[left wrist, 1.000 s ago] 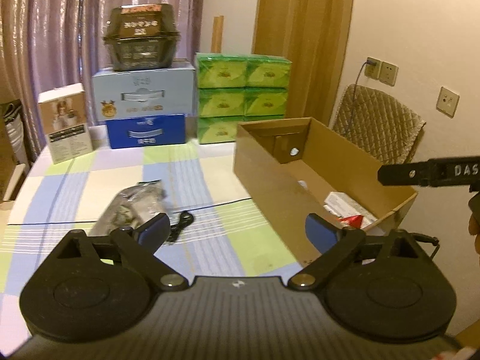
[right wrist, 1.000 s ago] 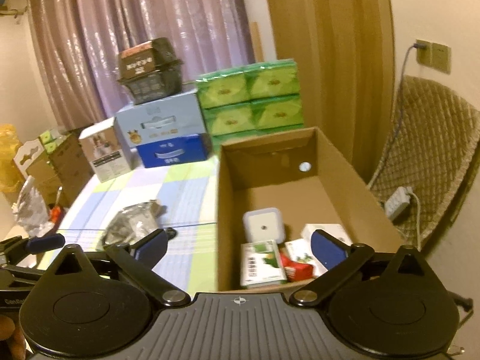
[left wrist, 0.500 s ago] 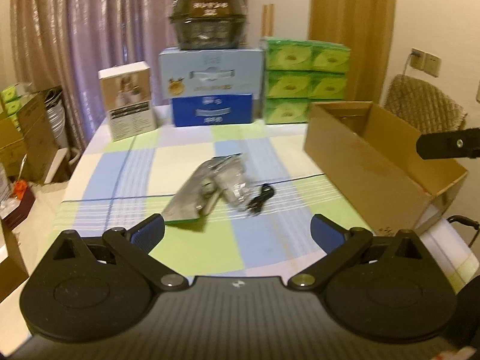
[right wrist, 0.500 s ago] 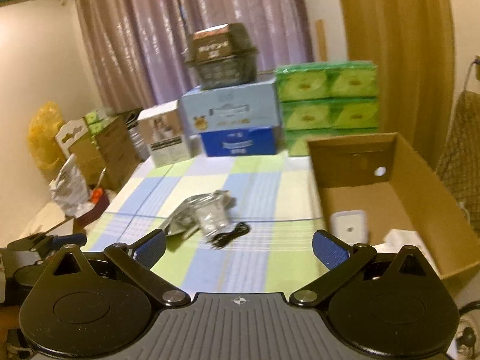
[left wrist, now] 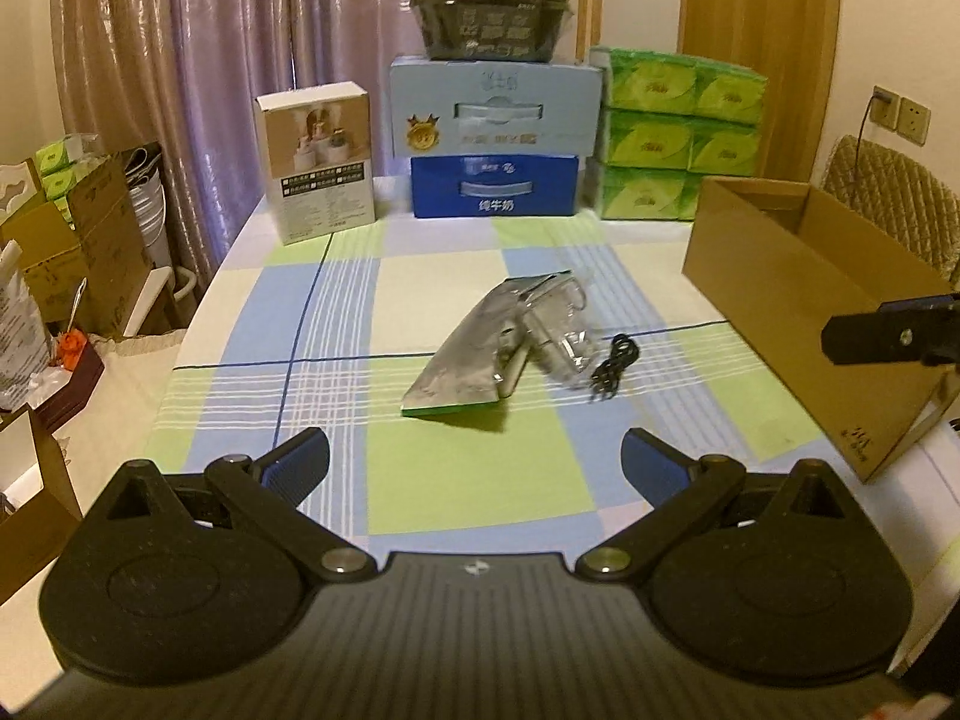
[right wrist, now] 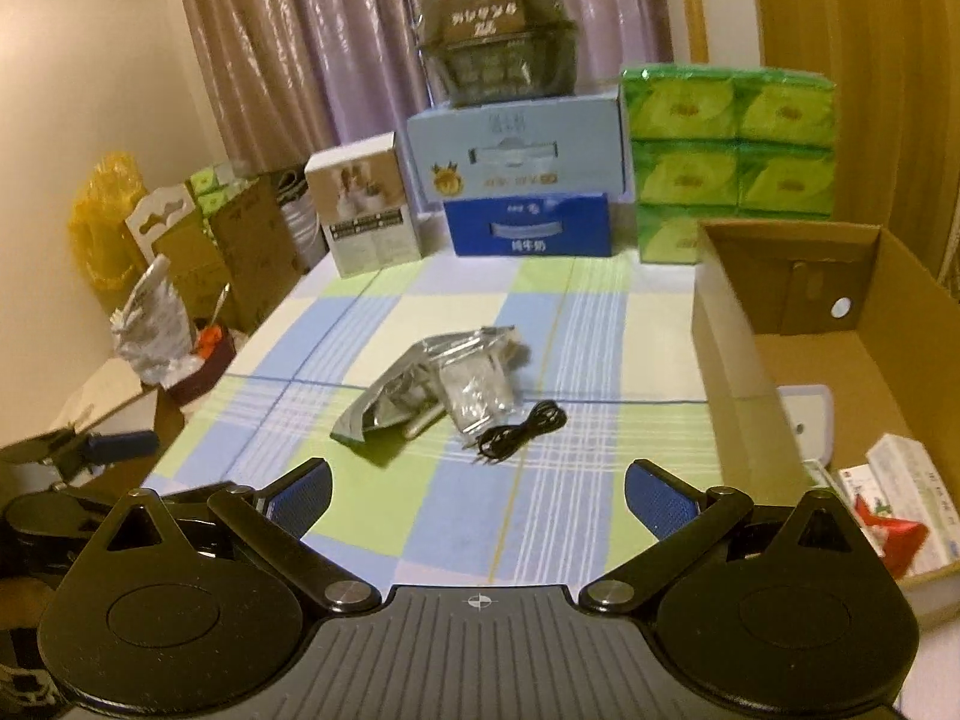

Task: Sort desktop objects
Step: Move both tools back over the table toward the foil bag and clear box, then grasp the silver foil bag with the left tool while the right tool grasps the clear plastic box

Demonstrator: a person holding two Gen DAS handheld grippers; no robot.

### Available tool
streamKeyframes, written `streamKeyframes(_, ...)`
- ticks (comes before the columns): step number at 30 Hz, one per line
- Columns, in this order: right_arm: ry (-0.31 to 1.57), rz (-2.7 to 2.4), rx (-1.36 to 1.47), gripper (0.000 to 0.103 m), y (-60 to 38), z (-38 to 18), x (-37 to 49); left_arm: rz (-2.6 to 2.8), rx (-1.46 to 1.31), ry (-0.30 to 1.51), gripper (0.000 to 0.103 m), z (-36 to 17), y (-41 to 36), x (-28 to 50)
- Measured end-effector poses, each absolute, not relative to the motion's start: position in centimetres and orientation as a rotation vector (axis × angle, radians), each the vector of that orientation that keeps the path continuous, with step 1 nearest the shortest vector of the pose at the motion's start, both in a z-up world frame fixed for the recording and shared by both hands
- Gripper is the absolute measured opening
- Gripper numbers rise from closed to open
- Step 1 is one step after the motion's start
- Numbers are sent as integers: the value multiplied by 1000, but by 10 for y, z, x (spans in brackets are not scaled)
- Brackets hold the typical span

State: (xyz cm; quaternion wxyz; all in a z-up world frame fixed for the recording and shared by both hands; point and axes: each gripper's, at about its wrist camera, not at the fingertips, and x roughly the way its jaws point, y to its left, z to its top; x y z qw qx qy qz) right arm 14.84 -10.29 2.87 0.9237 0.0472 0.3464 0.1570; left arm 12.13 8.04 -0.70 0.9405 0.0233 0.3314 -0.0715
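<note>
The cardboard box [right wrist: 729,324] sits at the table's right side. The silver bag [left wrist: 474,354], clear packet [left wrist: 558,336] and black cord [left wrist: 612,363] lie mid-table. Both grippers [left wrist: 474,465] [right wrist: 477,495] are spread wide, empty. Reach slowly, pinch one thing. Something small is hidden under the bag.

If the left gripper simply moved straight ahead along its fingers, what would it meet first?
Probably the silver foil pouch lying on the tablecloth; nothing stands between the open left gripper and it, though depth is uncertain.
</note>
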Motion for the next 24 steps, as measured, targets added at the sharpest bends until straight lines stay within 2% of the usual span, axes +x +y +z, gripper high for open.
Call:
streamKeyframes(14, 795, 314, 83, 101, -88, -32, 198, -169, 130, 735, 102, -46, 85, 180)
streamKeyframes(19, 770, 309, 31, 101, -84, -39, 218, -199, 207, 726, 101, -57, 77, 210)
streamKeyframes(24, 760, 347, -16, 99, -75, -47, 243, -275, 268, 719, 95, -64, 65, 237)
